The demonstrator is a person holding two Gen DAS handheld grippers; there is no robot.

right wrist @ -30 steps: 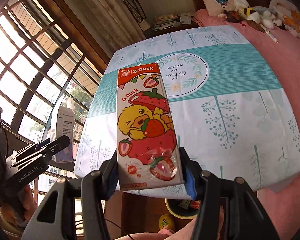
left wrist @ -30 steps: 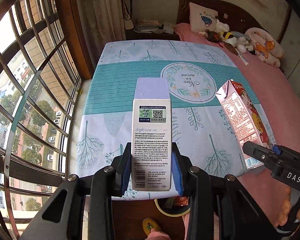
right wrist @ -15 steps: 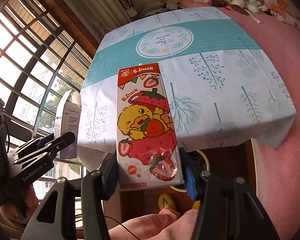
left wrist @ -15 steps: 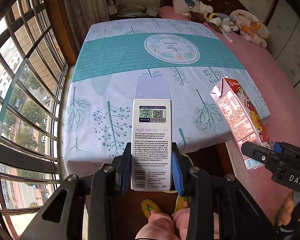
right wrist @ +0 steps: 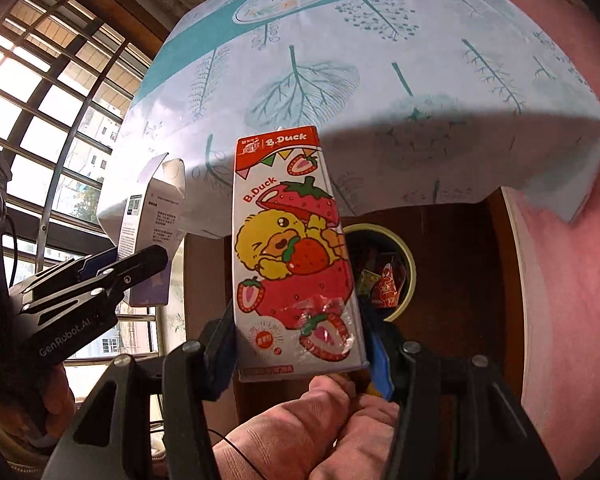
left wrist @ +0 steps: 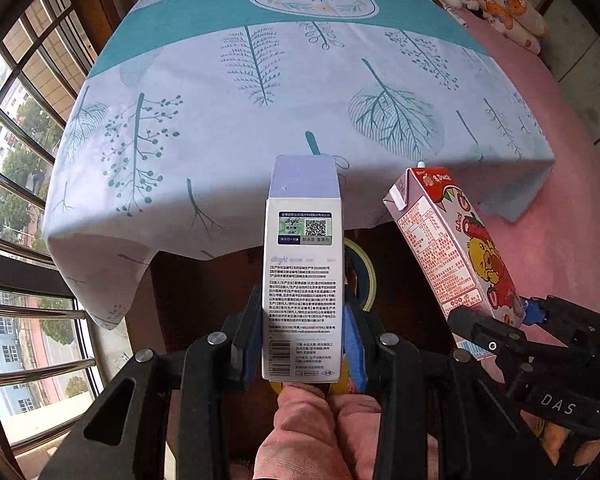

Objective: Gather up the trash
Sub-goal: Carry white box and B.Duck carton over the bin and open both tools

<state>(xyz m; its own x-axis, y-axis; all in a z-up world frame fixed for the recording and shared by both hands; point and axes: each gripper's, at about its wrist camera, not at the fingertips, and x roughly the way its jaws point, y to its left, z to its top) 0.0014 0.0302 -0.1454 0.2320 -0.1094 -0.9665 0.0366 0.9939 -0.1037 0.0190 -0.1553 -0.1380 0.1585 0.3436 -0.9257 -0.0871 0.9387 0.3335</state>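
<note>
Blue pads of my left hand-held gripper [left wrist: 303,344] are clamped on the lower part of a tall white box [left wrist: 303,280] printed with small text and a QR label, its lilac flap open at the far end. My right hand-held gripper [right wrist: 300,346] grips the base of a strawberry B.Duck drink carton [right wrist: 296,256], the yellow duck facing the camera. Both point steeply down, and my pink-trousered knees [left wrist: 320,432] show just under them. From the left wrist view the carton [left wrist: 452,252] leans beside the box, a little apart from it, with the right hand-held gripper [left wrist: 500,326] at its base; from the right wrist view the box [right wrist: 150,236] sits off to the left in the left hand-held gripper [right wrist: 120,268]. Below and beyond both items, on the dark floor, stands a round bin [right wrist: 410,276] with a pale rim and colourful wrappers inside; the carton covers part of it. Farther out is the bench [left wrist: 260,120] under a pale blue leaf-print cloth with a teal band. Beside it lies a pink bed [left wrist: 560,200], with barred windows [left wrist: 24,160] on the left.
</note>
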